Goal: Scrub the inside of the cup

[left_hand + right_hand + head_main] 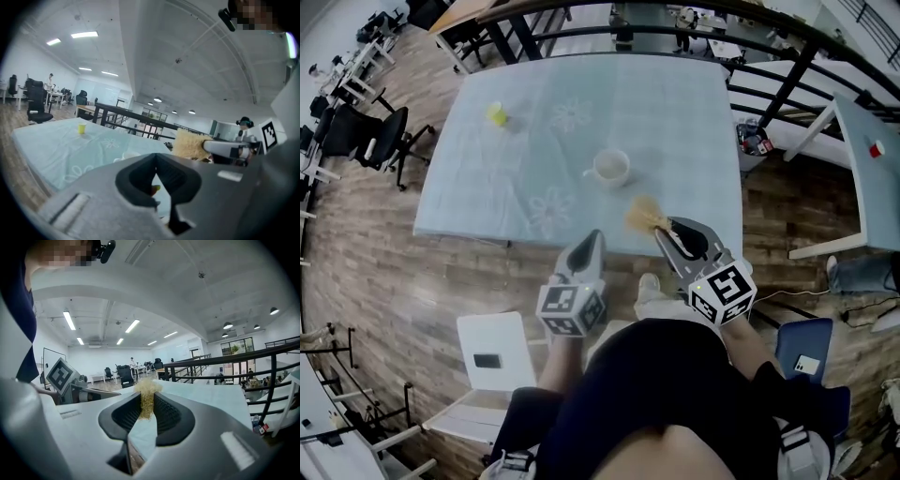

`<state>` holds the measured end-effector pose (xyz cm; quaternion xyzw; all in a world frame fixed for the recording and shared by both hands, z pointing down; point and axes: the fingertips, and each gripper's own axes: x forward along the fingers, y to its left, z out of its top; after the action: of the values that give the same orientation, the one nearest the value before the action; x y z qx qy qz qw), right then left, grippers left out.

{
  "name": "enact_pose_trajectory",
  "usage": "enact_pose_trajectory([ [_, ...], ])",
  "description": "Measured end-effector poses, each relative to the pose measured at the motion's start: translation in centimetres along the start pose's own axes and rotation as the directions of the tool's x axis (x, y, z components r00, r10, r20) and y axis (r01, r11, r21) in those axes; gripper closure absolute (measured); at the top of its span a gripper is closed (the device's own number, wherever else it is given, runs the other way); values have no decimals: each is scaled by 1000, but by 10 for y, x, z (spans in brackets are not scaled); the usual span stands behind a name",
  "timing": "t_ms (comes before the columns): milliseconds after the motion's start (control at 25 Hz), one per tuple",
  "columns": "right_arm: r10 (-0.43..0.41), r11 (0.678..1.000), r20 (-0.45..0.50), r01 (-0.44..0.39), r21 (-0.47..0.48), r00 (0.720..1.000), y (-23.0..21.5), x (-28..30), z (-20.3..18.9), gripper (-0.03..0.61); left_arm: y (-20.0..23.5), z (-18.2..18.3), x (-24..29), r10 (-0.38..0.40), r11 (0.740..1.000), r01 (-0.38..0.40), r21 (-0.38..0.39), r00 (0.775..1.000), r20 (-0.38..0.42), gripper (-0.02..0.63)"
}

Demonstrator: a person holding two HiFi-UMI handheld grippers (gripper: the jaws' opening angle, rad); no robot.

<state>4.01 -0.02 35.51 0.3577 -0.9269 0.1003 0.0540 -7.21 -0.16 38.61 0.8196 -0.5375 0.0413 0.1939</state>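
A white cup [609, 167] with its handle to the left stands on the table's light blue cloth [675, 112], right of the middle. My right gripper [662, 231] hovers over the near table edge, shut on a tan fibre scrubber [643, 216] that sticks out toward the cup. In the right gripper view the scrubber [147, 397] is pinched between the dark pads. My left gripper [592, 238] is shut and empty, short of the near edge and left of the right one. The left gripper view has the scrubber [189, 144] at the right, with the cup's rim [123, 156] just above the jaws.
A small yellow object [496, 113] sits at the cloth's far left. A black railing [787, 84] runs behind and right of the table. A white chair [492, 352] stands at my lower left, a white table [872, 178] at the right, office chairs [380, 136] at the left.
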Motion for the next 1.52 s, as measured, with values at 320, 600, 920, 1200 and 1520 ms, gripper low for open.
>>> enact_pose_trajectory([
  [320,46,999,-10,-46,-9,999,-38,33,2,497,20,2,41,45,999,-45,-13,999,2,611],
  [600,65,998,-19,-65,-7,998,-60,44,-2,497,32,-4,63,79,997,-79,-19,997,6,611],
  [920,95,995,-48,-95,7,994,-68,57,-11,497,56,-17,72,128,989,-129,-67,992,-19,611],
  [1200,87,996,-65,-86,15,994,-73,78,-18,497,83,-22,87,130,989,-133,-71,990,-48,612],
  [1520,59,998,-97,-57,21,994,-85,104,-19,497,115,-35,118,130,990,-136,-47,986,-101,615],
])
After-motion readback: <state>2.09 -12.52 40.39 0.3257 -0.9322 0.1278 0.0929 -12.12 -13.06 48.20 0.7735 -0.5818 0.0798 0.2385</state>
